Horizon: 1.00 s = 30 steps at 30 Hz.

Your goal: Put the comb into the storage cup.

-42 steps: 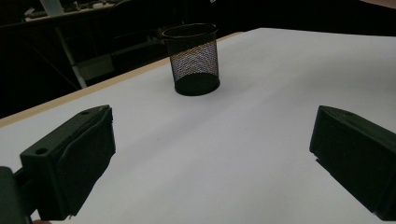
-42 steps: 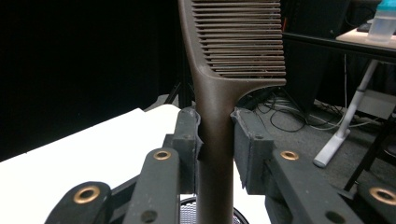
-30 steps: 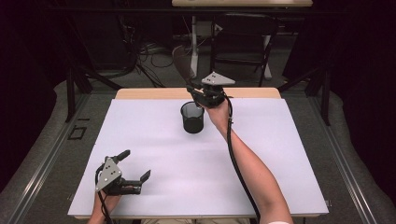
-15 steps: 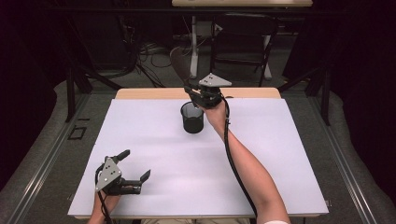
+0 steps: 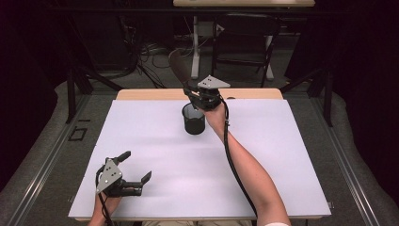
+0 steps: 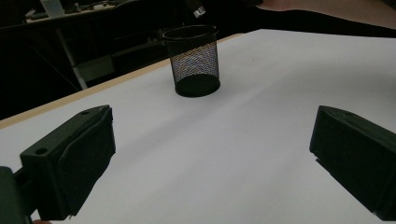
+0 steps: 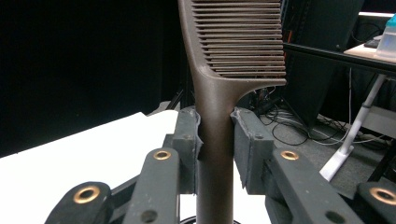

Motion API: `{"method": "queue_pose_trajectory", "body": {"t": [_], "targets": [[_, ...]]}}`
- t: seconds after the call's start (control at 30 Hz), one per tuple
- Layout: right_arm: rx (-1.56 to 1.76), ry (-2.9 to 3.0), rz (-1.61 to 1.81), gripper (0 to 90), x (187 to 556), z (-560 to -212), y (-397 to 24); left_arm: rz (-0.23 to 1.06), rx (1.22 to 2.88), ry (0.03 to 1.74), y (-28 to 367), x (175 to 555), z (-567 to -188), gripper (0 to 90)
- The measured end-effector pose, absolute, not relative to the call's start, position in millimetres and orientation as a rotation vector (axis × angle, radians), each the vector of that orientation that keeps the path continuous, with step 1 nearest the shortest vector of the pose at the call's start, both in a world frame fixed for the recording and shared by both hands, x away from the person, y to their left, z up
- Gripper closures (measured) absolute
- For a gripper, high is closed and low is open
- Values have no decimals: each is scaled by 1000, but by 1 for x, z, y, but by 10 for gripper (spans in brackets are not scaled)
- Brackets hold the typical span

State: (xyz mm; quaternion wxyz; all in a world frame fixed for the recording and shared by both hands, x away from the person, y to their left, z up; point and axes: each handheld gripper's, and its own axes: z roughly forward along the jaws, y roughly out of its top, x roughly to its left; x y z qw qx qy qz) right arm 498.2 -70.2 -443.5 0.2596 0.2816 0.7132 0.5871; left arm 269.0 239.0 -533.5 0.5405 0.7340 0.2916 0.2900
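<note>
Where the high view looks down on the white tabletop, the right tongs grip a brown comb above a black mesh cup near the far edge; the left tongs rest near the front, released. In the left gripper view, the jaws stand wide apart, the cup upright ahead. In the right gripper view, both pads clamp the comb's smooth handle below its fine teeth.

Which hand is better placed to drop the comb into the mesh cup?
Right. The right gripper is shut on the comb handle, right by the mesh cup. The left gripper sits open at the table's near edge, holding nothing.
</note>
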Motion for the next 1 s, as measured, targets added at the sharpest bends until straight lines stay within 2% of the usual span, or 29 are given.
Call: {"method": "queue_pose_trajectory", "body": {"t": [1.0], "targets": [[765, 1965, 1563, 728, 502, -459, -64, 696, 1748, 686, 239, 269, -533, 4]]}}
